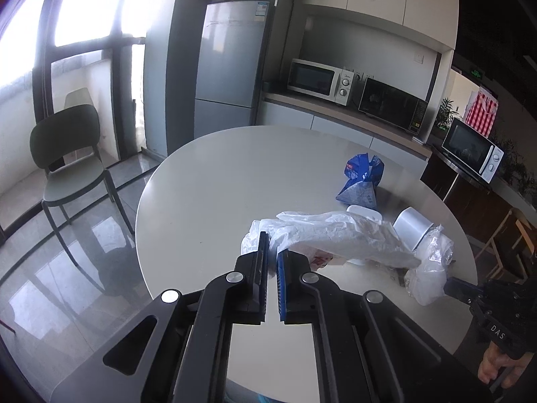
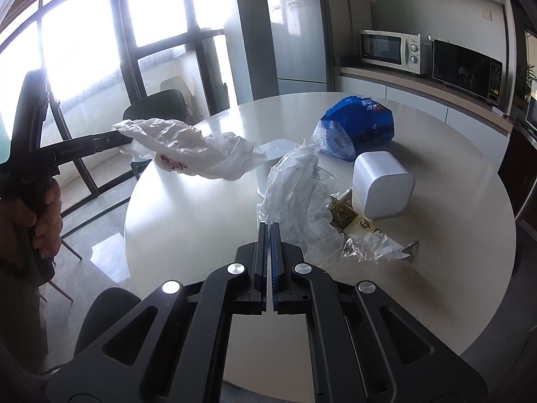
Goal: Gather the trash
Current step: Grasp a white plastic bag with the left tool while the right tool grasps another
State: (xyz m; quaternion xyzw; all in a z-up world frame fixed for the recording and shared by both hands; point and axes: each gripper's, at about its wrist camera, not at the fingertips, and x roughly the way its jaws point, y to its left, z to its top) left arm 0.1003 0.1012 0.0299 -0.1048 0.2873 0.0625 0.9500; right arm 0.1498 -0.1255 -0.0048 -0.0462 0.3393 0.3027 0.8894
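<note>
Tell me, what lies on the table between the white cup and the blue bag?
Nothing: in the right wrist view, bare round table separates the white cup from the blue bag.

Plastic bag: white, transl., red print. Snack bag: blue w/ white print. Wrapper: clear, gold/black. Container: white. Tabletop: off-white.

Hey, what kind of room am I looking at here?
Most likely an office pantry or break room. A tall silver fridge stands by the window, a white microwave and a black one sit on a built-in counter, and a round white table holds snack wrappers and bags.
</note>
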